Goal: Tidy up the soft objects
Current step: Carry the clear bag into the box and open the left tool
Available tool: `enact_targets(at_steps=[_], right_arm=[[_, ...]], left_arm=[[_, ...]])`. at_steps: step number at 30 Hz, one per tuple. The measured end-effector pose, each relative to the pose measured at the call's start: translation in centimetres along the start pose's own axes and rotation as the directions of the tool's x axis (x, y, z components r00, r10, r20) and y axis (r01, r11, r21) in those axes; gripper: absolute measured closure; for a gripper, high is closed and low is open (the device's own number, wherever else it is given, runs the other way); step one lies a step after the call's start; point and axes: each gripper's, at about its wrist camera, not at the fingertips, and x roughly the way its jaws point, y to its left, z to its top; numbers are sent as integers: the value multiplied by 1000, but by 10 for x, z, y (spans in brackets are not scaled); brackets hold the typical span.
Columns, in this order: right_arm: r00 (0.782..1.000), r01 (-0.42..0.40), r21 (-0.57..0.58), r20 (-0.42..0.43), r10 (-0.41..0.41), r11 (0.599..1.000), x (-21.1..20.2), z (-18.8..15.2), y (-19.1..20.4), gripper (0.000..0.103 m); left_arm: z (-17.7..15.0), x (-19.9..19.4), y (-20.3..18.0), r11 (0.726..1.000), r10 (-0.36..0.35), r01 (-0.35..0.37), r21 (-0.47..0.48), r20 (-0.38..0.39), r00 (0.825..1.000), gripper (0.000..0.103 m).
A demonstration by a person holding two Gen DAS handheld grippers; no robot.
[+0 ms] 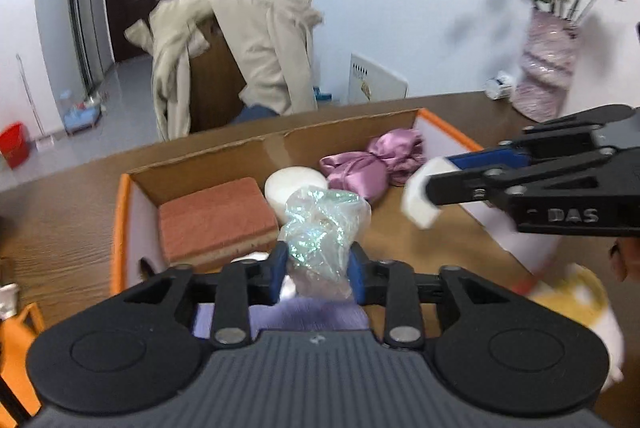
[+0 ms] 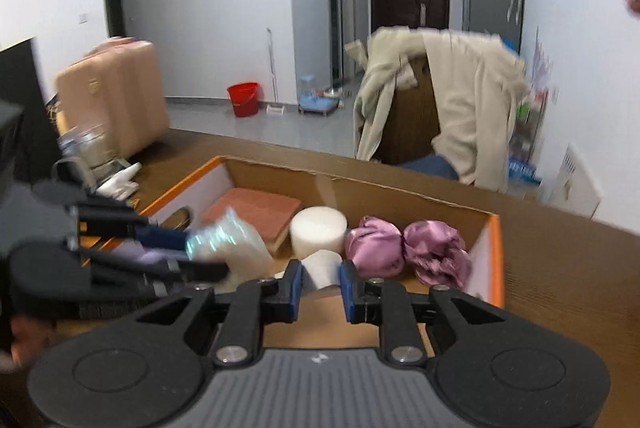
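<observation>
The left gripper (image 1: pixel 318 270) is clamped on a crinkly iridescent plastic bag (image 1: pixel 320 232), its blue pads pinching the bag's neck so the puffed body stands up at twelve o'clock from the fingertips, over the near end of the cardboard box (image 1: pixel 256 148). From the right wrist camera that same bag (image 2: pixel 224 242) sits at about nine o'clock, blurred, sticking out past the left tongs. The right gripper (image 2: pixel 320 286) grips a white foam piece (image 2: pixel 322 268) between its pads — seen from the left side the white block (image 1: pixel 420 196) pokes out at the tips, at three o'clock from the bag and apart from it. Inside the box, on the wooden table (image 1: pixel 60 228), lie a terracotta sponge block (image 1: pixel 216 220) at ten o'clock from the bag, a round white foam puck (image 1: pixel 294 186) just behind the bag, and a pink satin bundle (image 1: pixel 372 164) at one o'clock — the bundle lies against the far right corner. A vase of dried flowers (image 1: pixel 548 68) stands on the table beyond the box, at two o'clock.
</observation>
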Motion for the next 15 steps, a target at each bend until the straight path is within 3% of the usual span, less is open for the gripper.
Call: enact_targets(at_steps=[5,12,15], right_arm=[[998,-21,12,-66,21,1000,59,0,-6,67],[998,-50,-8,-42,50,999,59,-1,-4,65],[999,-24,-13,-34,24,1000,48,1,-4,65]], left_arm=[[-3,26,16,999,20,-20,-27,7,1000,56],[-2,16,15,999,24,-22,-41,46,999,44],[-1,2,11,998,43,-40,-37,64,997,44]])
